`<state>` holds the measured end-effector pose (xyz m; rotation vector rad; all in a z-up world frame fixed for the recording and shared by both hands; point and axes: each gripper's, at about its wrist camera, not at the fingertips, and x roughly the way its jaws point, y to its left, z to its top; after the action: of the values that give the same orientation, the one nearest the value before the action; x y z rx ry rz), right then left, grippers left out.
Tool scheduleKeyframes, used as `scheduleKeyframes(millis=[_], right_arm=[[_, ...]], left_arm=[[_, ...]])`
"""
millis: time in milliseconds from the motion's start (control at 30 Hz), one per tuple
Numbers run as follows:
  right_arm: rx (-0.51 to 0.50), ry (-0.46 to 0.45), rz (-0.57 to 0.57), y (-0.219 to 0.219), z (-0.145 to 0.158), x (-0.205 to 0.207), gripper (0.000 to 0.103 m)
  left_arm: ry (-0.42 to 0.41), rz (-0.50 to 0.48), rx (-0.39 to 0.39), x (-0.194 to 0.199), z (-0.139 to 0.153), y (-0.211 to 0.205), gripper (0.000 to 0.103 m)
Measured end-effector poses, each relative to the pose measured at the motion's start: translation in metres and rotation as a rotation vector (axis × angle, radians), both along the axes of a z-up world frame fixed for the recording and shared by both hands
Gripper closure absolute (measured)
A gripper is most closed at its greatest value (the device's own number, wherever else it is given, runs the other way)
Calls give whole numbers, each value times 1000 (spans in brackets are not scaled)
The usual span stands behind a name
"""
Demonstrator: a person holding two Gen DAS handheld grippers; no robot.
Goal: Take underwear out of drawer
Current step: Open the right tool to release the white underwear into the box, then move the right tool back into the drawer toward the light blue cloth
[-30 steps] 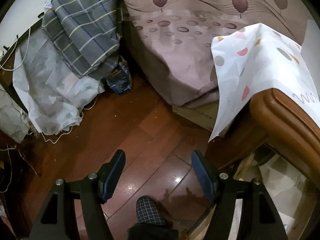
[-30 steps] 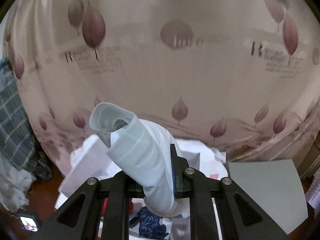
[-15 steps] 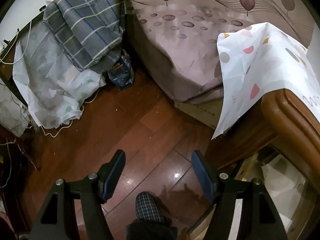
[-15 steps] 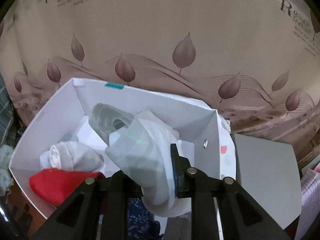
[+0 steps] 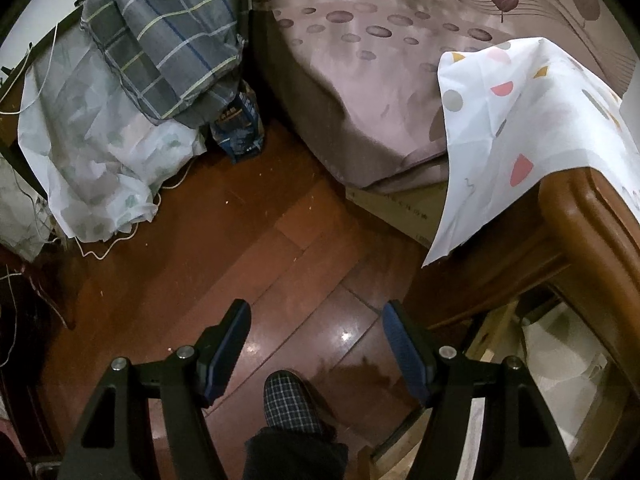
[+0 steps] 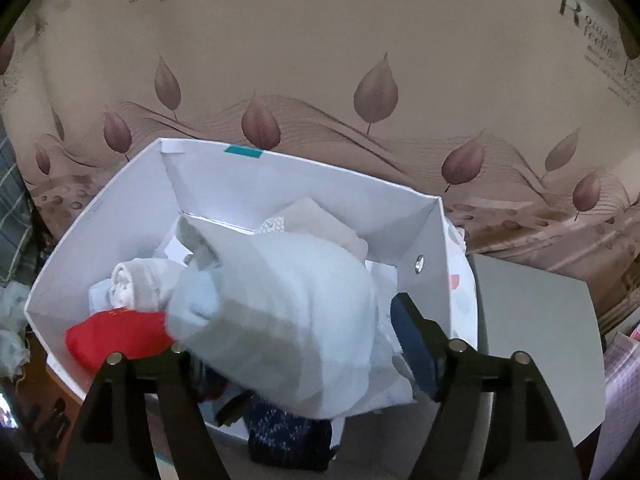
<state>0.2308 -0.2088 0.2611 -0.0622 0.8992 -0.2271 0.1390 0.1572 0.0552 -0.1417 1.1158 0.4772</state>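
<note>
A pale blue-white piece of underwear [image 6: 272, 280] slumps over the open white box [image 6: 120, 208], on top of a red garment [image 6: 116, 340] and a rolled white one [image 6: 132, 284]. My right gripper [image 6: 288, 320] straddles it with its jaws opening. The right pad [image 6: 412, 344] stands clear of the cloth, and the left pad is hidden behind it. In the left wrist view my left gripper [image 5: 315, 312] is open over the wooden floor [image 5: 240, 240], with nothing between its fingers.
The box sits at the edge of a leaf-print bed [image 6: 320, 60], beside a grey board [image 6: 532, 340]. A dark blue garment [image 6: 288, 436] lies at the box's near side. A wooden cabinet [image 5: 580, 216] under a patterned cloth [image 5: 520, 120], a plaid blanket [image 5: 172, 32] and a person's slippered foot [image 5: 290, 404] surround the left gripper.
The right gripper sank towards the white box and its jaws parted. The underwear, pinched upright before, now sags loose over the box. The left gripper barely shifted.
</note>
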Motion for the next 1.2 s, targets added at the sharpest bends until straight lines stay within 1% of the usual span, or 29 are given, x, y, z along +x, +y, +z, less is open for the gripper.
scheduleKeyframes(millis=[133, 200, 333, 433, 533, 667, 800, 933, 1000, 1067, 1167, 1200], right_arm=[[3, -42, 41, 5, 20, -21, 28], [13, -63, 78, 8, 29, -33, 27], [-3, -93, 149, 16, 45, -62, 26], [7, -82, 225, 24, 47, -91, 25], [7, -35, 286, 33, 38, -117, 25], [24, 68, 356, 42, 9, -146, 25], [31, 219, 400, 52, -41, -165, 25], [61, 350, 417, 59, -91, -167, 25], [70, 425, 384, 60, -119, -164, 25], [112, 472, 334, 59, -139, -159, 25], [230, 526, 205, 48, -170, -153, 25], [272, 540, 137, 43, -182, -153, 25]], left_arm=[[0, 12, -5, -1, 0, 3, 33], [-1, 12, -7, -1, 0, 3, 33], [4, 16, -11, 0, -1, 3, 33], [6, 19, -8, 0, -2, 3, 33], [5, 21, -18, 0, -2, 3, 33], [4, 34, -19, -1, -1, 8, 33], [9, 64, -41, -2, -3, 13, 33], [9, 72, -44, -3, -3, 16, 33], [9, 74, -46, -2, -3, 16, 33], [8, 69, -52, -2, -2, 15, 33], [10, 61, -54, -3, -2, 15, 33], [8, 61, -54, -3, -2, 15, 33]])
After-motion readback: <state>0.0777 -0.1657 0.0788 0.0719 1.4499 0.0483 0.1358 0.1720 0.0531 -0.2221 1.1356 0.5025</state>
